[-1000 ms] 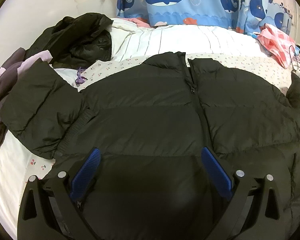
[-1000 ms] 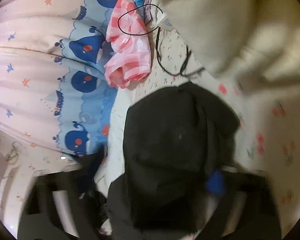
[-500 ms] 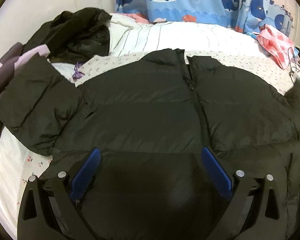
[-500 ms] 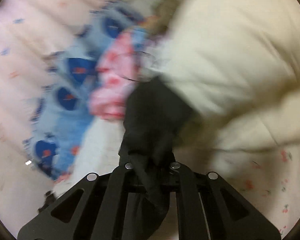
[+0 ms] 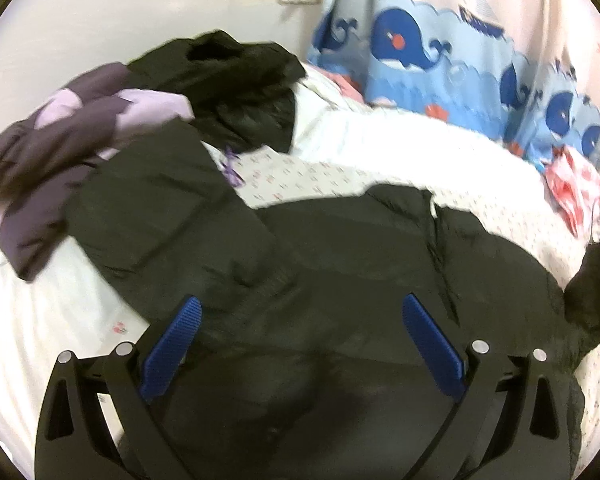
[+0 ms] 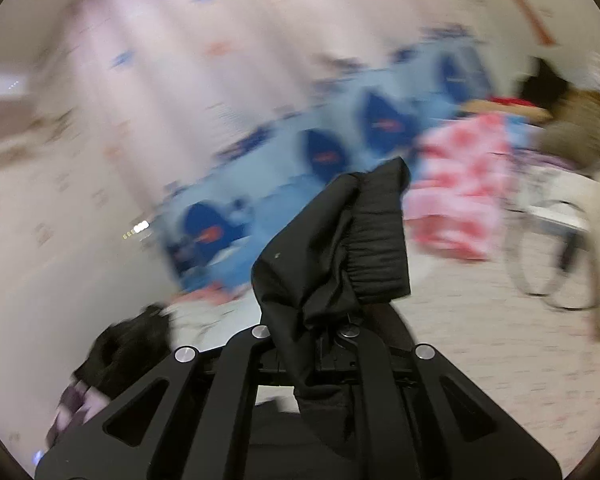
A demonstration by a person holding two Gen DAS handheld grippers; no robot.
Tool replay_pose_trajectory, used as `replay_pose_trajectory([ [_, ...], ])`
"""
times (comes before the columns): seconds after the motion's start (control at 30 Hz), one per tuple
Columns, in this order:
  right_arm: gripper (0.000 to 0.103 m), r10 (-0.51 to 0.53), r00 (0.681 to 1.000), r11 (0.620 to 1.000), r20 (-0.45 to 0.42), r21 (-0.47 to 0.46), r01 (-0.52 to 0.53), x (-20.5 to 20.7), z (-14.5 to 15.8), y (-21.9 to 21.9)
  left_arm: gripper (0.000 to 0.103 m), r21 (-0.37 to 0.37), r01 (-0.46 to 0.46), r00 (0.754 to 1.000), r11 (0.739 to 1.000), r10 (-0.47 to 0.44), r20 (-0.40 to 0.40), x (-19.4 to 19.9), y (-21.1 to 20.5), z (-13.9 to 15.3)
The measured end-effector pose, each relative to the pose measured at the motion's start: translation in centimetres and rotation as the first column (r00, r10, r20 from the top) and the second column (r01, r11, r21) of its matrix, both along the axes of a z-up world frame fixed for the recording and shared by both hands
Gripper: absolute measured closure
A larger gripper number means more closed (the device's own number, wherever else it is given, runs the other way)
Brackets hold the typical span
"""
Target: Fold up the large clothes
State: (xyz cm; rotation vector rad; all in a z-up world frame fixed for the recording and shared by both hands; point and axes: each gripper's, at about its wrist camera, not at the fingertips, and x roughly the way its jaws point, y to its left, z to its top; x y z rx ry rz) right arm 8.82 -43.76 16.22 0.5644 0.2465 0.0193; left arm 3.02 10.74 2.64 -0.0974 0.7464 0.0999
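— Two grippers, status?
— L gripper [image 5: 300,344] wide open over black jacket [image 5: 340,264], spread on bed [image 5: 380,148]. R gripper [image 6: 312,328] clamped on jacket's cuff [image 6: 364,248], raised at far right.

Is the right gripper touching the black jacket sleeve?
Touching. In the right wrist view the right gripper is closed on the black jacket sleeve, whose ribbed cuff sticks out beyond the fingers.
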Motion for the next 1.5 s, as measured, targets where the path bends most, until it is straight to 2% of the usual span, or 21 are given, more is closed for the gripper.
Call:
replay_pose_trajectory([
  [0.1,0.098,0.134,0.991,0.990,0.011,-0.050,-0.133,2.4,1.8,8.6,0.006,-0.009,-0.045,0.999,0.999,0.045,0.020,-0.6,2.5,0.8],
  [0.23,0.098,0.299,0.954,0.949,-0.026,-0.098,-0.300,5.2,1.5,20.8,0.006,-0.072,-0.099,0.994,0.992,0.101,0.027,-1.5,6.3,1.5],
  [0.3,0.098,0.362,0.930,0.924,-0.059,-0.108,-0.367,6.5,0.0,25.6,0.006,-0.103,-0.132,0.990,0.986,0.136,0.035,-2.1,8.5,1.9],
  [0.4,0.097,0.447,0.880,0.880,-0.159,-0.095,-0.465,7.9,-4.8,33.4,0.006,-0.135,-0.166,0.984,0.977,0.173,0.044,-2.9,10.9,2.3],
  [0.47,0.093,0.497,0.819,0.846,-0.289,-0.051,-0.531,9.2,-10.5,38.2,0.006,-0.155,-0.189,0.979,0.970,0.198,0.047,-3.6,12.7,2.5],
  [0.5,0.083,0.505,0.792,0.835,-0.342,-0.037,-0.548,9.6,-12.9,39.8,0.006,-0.163,-0.197,0.977,0.967,0.207,0.046,-3.7,13.4,2.5],
  [0.53,0.059,0.523,0.738,0.813,-0.427,-0.010,-0.582,10.0,-16.2,41.9,0.006,-0.170,-0.205,0.975,0.964,0.216,0.045,-3.9,14.0,2.5],
  [0.57,0.045,0.545,0.671,0.789,-0.502,0.038,-0.613,10.3,-19.2,43.7,0.006,-0.177,-0.212,0.974,0.961,0.222,0.043,-4.1,14.6,2.4],
  [0.6,0.033,0.570,0.604,0.769,-0.557,0.104,-0.630,10.4,-21.7,44.8,0.006,-0.185,-0.220,0.972,0.958,0.230,0.039,-4.3,15.4,2.4],
  [0.63,0.032,0.592,0.549,0.751,-0.590,0.157,-0.641,10.6,-23.3,45.9,0.006,-0.187,-0.223,0.972,0.957,0.234,0.038,-4.4,15.7,2.4],
  [0.77,0.021,0.666,0.561,0.695,-0.492,0.135,-0.706,8.6,-20.3,47.0,0.006,-0.141,-0.223,0.972,0.965,0.232,0.048,-4.9,16.6,2.5],
  [0.87,0.013,0.686,0.628,0.698,-0.366,0.091,-0.710,6.7,-16.7,45.2,0.006,-0.081,-0.202,0.977,0.976,0.206,0.052,-4.8,16.1,2.6],
  [1.0,0.012,0.531,0.785,0.836,-0.319,0.047,-0.546,6.2,-15.5,39.9,0.006,-0.014,-0.151,0.988,0.989,0.151,0.040,-4.2,14.6,2.2],
  [1.1,0.012,0.285,0.892,0.957,-0.350,0.053,-0.285,5.4,-17.2,32.8,0.006,0.081,-0.092,0.995,0.992,0.090,0.031,-3.8,12.9,1.9],
  [1.17,0.011,0.158,0.897,0.987,-0.414,0.041,-0.155,5.1,-19.1,29.0,0.006,0.145,-0.073,0.997,0.987,0.070,0.022,-3.6,11.9,1.4],
  [1.2,0.011,0.139,0.873,0.990,-0.467,0.049,-0.132,5.4,-20.8,27.8,0.006,0.163,-0.065,0.998,0.985,0.064,0.012,-3.3,11.5,1.2],
  [1.23,0.011,0.207,0.786,0.978,-0.583,0.108,-0.178,7.1,-24.3,26.8,0.006,0.167,-0.060,0.998,0.984,0.060,0.005,-3.2,11.3,1.0],
  [1.27,0.011,0.258,0.743,0.965,-0.618,0.127,-0.229,7.8,-26.2,26.5,0.006,0.169,-0.052,0.999,0.984,0.053,-0.002,-2.9,11.0,0.8],
  [1.3,0.011,0.267,0.737,0.961,-0.621,0.111,-0.254,8.0,-26.5,26.3,0.006,0.173,-0.040,0.999,0.984,0.042,-0.009,-2.6,10.7,0.6],
  [1.4,0.011,0.340,0.752,0.940,-0.564,0.176,-0.293,7.2,-24.3,25.6,0.006,0.211,-0.029,0.999,0.977,0.033,-0.017,-2.2,9.9,0.2],
  [1.5,0.008,0.277,0.836,0.957,-0.474,0.057,-0.284,3.9,-20.7,23.7,0.006,0.239,-0.023,0.999,0.971,0.031,-0.029,-2.1,9.5,-0.3],
])
